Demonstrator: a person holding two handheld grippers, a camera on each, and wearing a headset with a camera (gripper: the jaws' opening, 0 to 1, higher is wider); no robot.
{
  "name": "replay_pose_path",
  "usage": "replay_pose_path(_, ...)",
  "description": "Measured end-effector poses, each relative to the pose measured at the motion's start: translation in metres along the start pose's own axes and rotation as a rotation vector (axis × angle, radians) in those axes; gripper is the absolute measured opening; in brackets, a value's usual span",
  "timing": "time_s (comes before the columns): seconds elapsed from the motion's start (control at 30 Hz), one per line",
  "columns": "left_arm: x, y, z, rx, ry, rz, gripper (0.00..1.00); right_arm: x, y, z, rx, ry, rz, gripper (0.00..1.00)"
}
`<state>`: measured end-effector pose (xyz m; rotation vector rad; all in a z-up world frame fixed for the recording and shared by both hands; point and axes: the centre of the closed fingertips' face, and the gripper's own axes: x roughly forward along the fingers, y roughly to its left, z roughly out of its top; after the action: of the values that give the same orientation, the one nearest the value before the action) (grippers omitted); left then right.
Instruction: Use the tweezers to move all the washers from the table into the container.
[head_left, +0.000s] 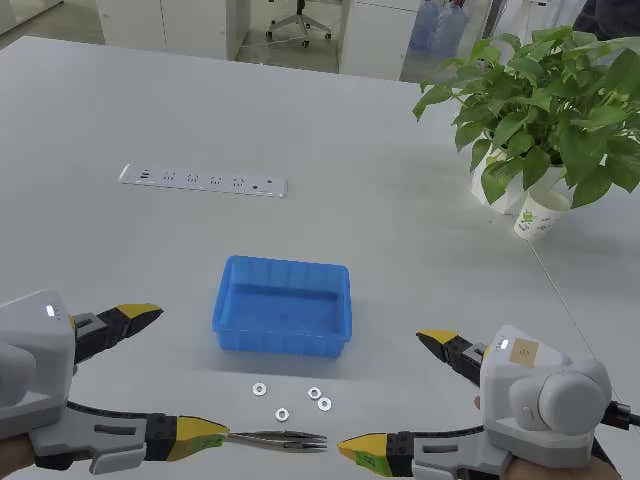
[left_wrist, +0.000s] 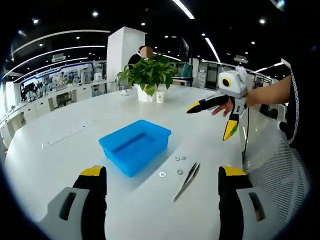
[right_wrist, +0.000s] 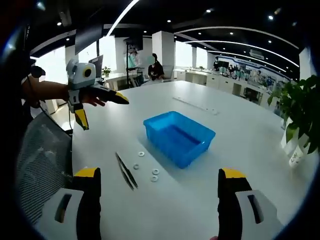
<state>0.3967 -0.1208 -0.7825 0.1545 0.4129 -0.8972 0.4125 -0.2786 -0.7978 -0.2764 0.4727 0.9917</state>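
Tweezers (head_left: 278, 438) are lying flat on the table (head_left: 400, 250) right at the near edge of my head view, sitting between the lower jaw tips of my two grippers and touching neither of them. My left gripper (head_left: 190, 372) has its jaws spread wide with nothing in them, and in the left gripper view I can see both yellow-tipped jaws standing far apart at the bottom, with the tweezers and washers on the table between them. Same deal with my right gripper (head_left: 380, 390): jaws wide apart, nothing held, hovering off to the right of the tweezers. The washers (head_left: 314, 393), four that I can count, are scattered loosely on the table just beyond the tweezers, between them and the container (head_left: 283, 305). Two sit close together on the right side of the bunch, one is off to the left, and one is nearest the tweezers. The container is a blue rectangular tub sitting upright near the middle of the table, with its near wall just past the washers, so all four are outside it. Further back there's a white power strip (head_left: 203, 181) lying on the table to the left, and a leafy green plant (head_left: 545, 110) on the far right with a paper cup (head_left: 540, 213) right beside its pot. From the left gripper view, a hand holds my other gripper up above the table, well apart from the tub.
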Motion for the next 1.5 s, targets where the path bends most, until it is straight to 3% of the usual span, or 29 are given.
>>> replay_pose_path(1.5, -0.0024, -0.0039, 0.0030, 0.018, -0.008, -0.002, 0.98, -0.0029, -0.0006, 0.0000, -0.031, 0.012, 0.008, 0.99)
